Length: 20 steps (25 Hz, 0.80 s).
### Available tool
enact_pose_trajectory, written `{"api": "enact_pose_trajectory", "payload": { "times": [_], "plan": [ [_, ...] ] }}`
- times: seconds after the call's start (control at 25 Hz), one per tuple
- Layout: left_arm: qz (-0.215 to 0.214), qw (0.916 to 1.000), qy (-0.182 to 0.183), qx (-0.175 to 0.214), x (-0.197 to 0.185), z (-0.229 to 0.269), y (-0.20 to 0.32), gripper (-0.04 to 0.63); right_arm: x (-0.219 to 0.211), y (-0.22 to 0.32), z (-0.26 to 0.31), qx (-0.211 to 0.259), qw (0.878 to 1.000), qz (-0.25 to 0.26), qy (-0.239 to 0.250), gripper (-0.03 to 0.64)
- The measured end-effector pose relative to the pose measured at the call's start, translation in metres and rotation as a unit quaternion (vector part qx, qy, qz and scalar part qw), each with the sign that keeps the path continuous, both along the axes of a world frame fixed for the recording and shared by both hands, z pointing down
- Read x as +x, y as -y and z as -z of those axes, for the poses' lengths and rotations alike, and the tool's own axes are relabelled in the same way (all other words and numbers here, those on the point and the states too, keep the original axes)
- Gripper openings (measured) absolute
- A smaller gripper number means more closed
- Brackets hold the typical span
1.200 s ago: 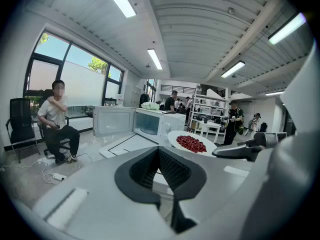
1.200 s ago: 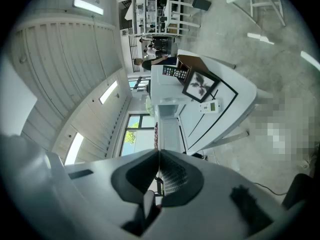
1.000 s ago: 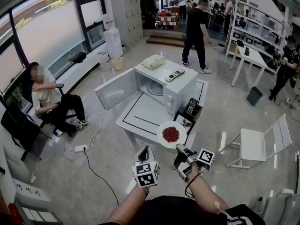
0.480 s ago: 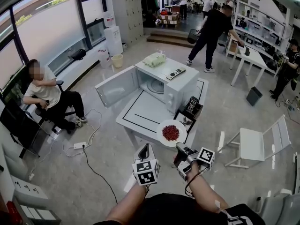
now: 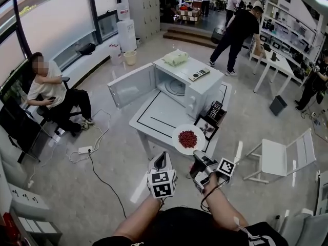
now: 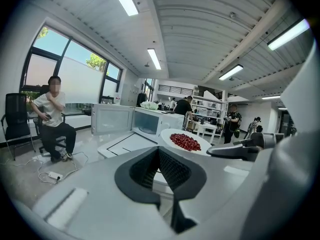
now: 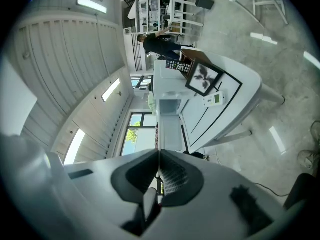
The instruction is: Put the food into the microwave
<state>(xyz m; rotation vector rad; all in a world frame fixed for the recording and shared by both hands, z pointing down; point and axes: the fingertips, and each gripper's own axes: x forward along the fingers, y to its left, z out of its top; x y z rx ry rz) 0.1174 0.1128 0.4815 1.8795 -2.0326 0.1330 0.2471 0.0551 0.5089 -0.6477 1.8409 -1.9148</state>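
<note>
A white plate of red food hangs in the air over the near corner of the low white table. My right gripper is shut on the plate's near rim. The left gripper floats beside it, shut and holding nothing. The white microwave stands at the table's far end, its door swung open to the left and the cavity showing. In the left gripper view the plate lies ahead of the shut left gripper, with the microwave behind. In the right gripper view, that gripper pinches the plate edge-on.
A remote and a pale bundle lie on top of the microwave. A picture frame and a black keypad device sit on the table's right side. A person sits at left; a power strip lies on the floor, a white chair at right.
Both grippers and the plate have edged forward toward the table, and the microwave looks nearer. The person in black at the back has walked to the right.
</note>
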Motion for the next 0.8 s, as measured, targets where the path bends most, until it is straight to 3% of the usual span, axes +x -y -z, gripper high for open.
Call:
{"api": "enact_pose_trajectory", "payload": {
  "times": [0.8],
  "plan": [
    [0.001,1.0,-0.005,0.004,-0.062,-0.01,-0.022,0.009,-0.05,-0.018,-0.015,0.009,1.0,-0.015,-0.001,0.017]
  ]
}}
